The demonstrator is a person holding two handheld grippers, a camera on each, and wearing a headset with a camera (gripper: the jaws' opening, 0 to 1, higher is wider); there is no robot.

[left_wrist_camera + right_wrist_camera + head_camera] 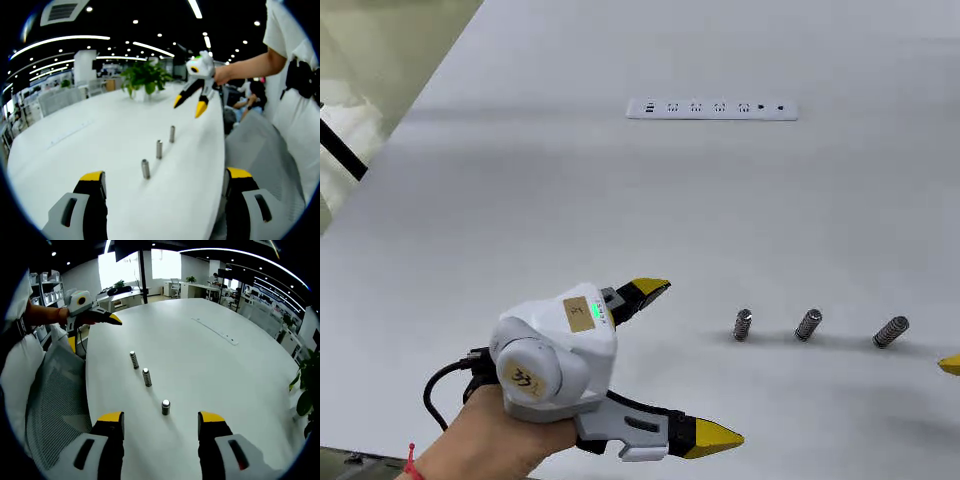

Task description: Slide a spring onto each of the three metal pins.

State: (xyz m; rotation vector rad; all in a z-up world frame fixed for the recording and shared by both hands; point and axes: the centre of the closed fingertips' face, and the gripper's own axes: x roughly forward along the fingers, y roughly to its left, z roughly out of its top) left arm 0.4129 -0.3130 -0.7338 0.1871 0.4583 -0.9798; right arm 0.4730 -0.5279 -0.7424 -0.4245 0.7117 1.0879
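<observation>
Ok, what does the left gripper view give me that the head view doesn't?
Left gripper view: the right claw in full, open, held up beyond the three pins, the arm holding it, and a potted plant. Head view: the left claw seen whole, open, with its green light and cable. Both: the three pins in a row on the white table.

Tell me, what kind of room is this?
Most likely a big open office. There's a long white meeting table with a power strip on it, a potted plant, and ceiling light strips over more desks behind.
</observation>
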